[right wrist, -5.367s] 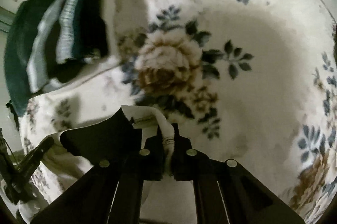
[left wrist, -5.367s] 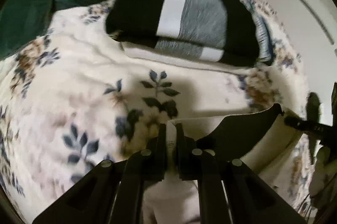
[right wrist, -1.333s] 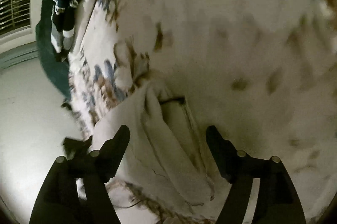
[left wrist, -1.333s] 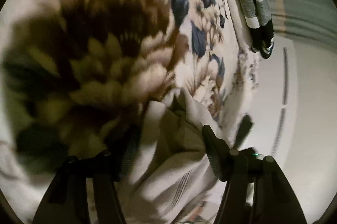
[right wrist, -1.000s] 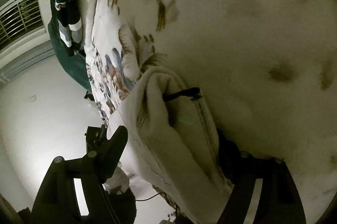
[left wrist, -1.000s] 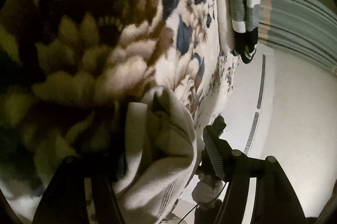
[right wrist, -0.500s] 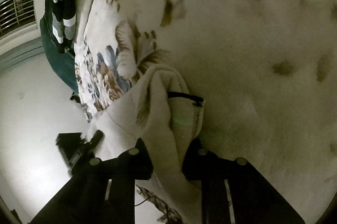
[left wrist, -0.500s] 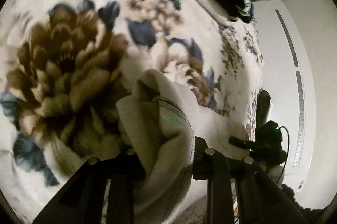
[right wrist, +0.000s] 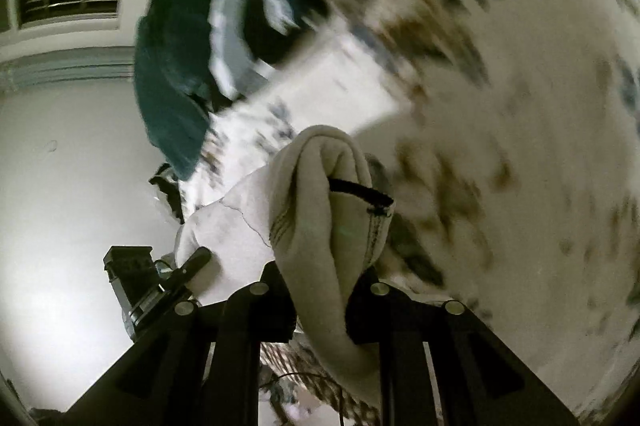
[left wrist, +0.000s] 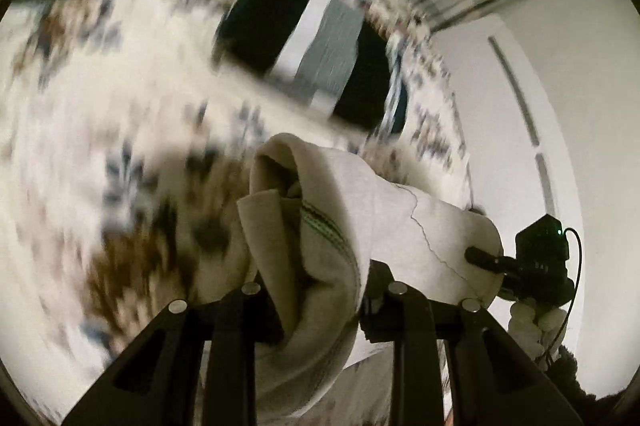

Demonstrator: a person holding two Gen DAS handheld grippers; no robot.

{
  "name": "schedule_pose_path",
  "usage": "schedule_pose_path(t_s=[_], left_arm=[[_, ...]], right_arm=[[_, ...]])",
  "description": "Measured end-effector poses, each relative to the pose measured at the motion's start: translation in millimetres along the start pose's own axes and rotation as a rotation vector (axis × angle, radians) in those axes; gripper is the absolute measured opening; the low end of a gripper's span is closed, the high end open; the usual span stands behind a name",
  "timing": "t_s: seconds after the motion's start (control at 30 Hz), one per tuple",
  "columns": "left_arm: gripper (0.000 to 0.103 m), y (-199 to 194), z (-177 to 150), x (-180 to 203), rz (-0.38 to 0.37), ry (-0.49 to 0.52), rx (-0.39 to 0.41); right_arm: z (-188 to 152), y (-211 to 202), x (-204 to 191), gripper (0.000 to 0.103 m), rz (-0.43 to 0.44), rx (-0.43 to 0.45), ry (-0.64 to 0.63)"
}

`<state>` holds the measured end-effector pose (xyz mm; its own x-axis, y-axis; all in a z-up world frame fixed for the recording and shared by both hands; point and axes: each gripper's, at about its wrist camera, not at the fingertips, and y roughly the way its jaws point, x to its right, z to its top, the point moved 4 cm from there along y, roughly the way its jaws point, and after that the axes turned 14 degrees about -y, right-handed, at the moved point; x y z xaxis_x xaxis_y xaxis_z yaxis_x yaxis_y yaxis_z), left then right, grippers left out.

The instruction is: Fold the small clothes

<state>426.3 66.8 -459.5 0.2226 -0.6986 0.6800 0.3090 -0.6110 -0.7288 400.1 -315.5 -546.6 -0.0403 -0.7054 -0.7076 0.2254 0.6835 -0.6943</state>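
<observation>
A small cream garment [left wrist: 332,209] hangs bunched between both grippers above the floral blanket [left wrist: 80,129]. My left gripper [left wrist: 316,306] is shut on one thick folded end of it. My right gripper [right wrist: 320,306] is shut on the other end [right wrist: 332,209], where a black loop shows. The cloth spans from one gripper to the other. The other gripper shows at the right in the left wrist view [left wrist: 532,266] and at the lower left in the right wrist view [right wrist: 160,286].
A folded black, white and grey striped garment [left wrist: 312,57] lies on a pale folded piece at the far end of the blanket, also in the right wrist view [right wrist: 256,5]. A dark green cloth [right wrist: 168,73] lies beyond it. White floor and wall lie past the blanket's edge.
Both grippers closed on the ends of the cream garment and lifted it off the blanket. Both views have swung toward the striped pile and are blurred by motion.
</observation>
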Motion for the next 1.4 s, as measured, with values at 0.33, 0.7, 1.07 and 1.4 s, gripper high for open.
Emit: schedule_pose_path(t_s=[0.33,0.7,1.07,1.4], left_arm=[[0.023,31.5,184.4,66.8,0.036,0.122,0.124],[0.046,104.8,246.2,69.5,0.347,0.28,0.186],[0.103,94.1,194.3,70.5,0.549,0.271,0.236],[0.103,8.5,120.1,129.8,0.578,0.319,0.337]], right_arm=[[197.5,22.6,-42.3,0.017,-0.024,0.141,-0.035],[303.5,80.0,-18.0,0.06,-0.343,0.06,-0.085],[233.2,75.7,-51.7,0.103,-0.843,0.024,-0.243],[172.0,1.4,-135.8,0.103,-0.941,0.145,-0.329]])
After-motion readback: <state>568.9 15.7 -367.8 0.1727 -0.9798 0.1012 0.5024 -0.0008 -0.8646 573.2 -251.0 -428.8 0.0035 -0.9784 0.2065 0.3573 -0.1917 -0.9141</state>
